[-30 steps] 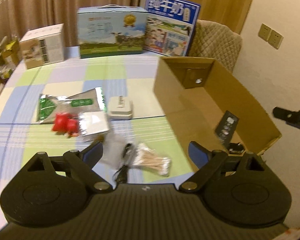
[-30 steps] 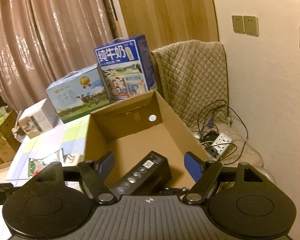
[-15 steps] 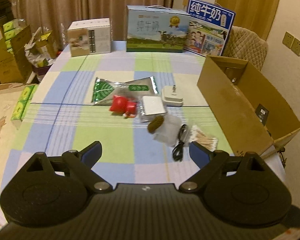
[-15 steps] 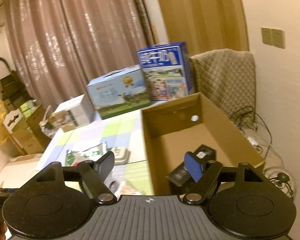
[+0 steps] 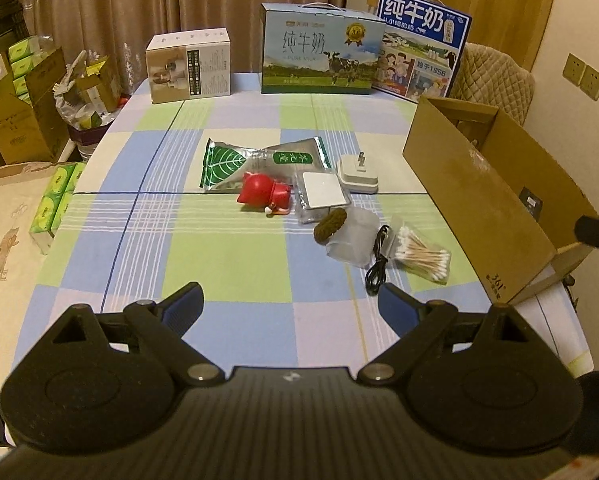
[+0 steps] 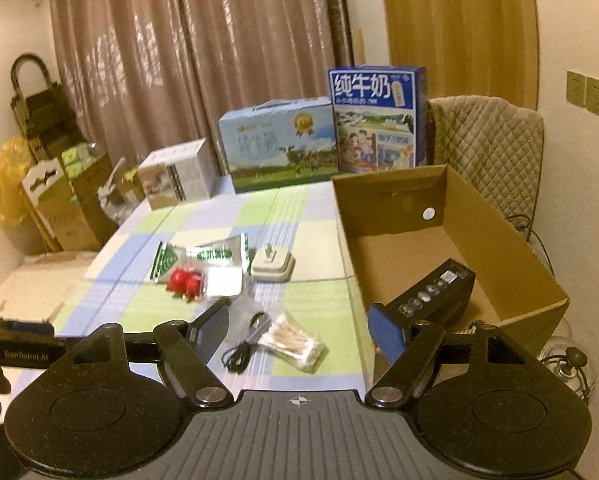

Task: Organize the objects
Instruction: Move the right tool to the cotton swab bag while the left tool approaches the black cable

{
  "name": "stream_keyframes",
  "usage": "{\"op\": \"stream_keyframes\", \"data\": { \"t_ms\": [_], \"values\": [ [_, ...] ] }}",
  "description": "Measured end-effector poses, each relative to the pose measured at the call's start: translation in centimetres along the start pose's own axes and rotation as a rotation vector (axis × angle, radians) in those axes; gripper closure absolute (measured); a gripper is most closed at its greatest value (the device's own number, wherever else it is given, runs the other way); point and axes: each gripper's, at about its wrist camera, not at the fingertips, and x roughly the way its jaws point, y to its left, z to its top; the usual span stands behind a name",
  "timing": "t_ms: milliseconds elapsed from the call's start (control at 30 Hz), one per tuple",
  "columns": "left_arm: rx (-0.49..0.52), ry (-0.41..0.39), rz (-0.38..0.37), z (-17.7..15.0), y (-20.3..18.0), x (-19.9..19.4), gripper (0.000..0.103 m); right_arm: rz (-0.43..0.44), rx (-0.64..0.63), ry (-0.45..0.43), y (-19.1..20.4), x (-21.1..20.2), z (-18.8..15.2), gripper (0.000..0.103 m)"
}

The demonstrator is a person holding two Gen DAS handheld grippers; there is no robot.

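Both my claws hang wide open and empty, and the cotton swab bag lies on the counter beside the cardboard box, long axis slanting left-to-right, nearest my right claw.

You have open checked tablecloth near and left, while the small-item cluster around the red toy and the tall brown cardboard box wall block the right.
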Motion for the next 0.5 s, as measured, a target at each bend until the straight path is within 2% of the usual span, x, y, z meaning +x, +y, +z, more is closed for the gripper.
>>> {"op": "stream_keyframes", "data": {
  "t_ms": [500],
  "values": [
    [0.015,0.035,-0.011,-0.7,0.2,2.3,0.011,0.039,-0.018,0.079,1.0,3.1,-2.2,0.029]
  ]
}}
